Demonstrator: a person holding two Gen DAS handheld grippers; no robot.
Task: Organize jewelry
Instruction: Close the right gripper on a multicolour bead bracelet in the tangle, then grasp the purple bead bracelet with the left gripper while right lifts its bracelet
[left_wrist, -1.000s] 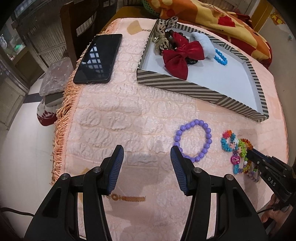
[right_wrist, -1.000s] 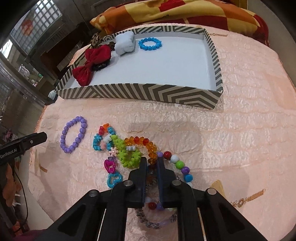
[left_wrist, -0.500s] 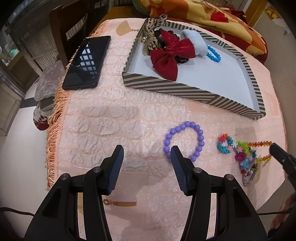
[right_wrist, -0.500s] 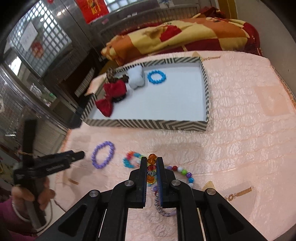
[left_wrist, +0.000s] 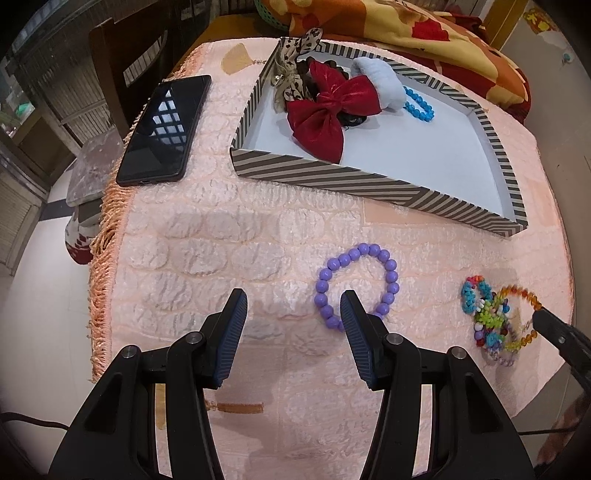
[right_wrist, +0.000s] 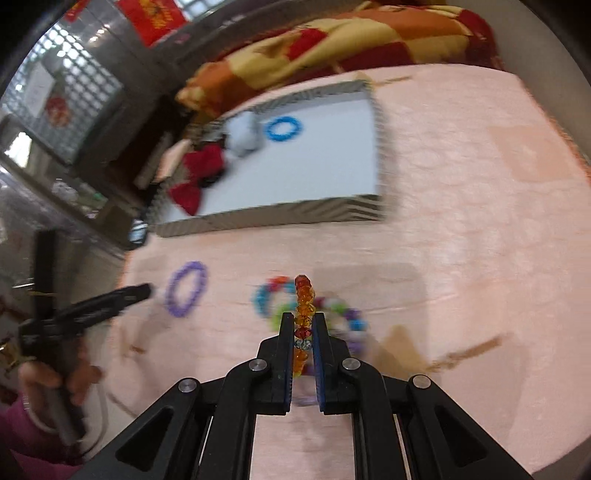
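Note:
My right gripper is shut on an orange bead bracelet and holds it above the pink cloth; it also shows in the left wrist view. Below it lies a pile of coloured bracelets, also in the left wrist view. A purple bead bracelet lies just ahead of my open, empty left gripper. The striped tray holds a red bow, a blue bracelet, a white scrunchie and a leopard bow.
A black phone lies left of the tray near the fringed edge of the table. A patterned blanket is piled behind the tray. A chair stands at the far left.
My right gripper has lifted the orange bracelet off the pile and swung upward; its view is blurred. My left gripper has pulled back a little and stays open.

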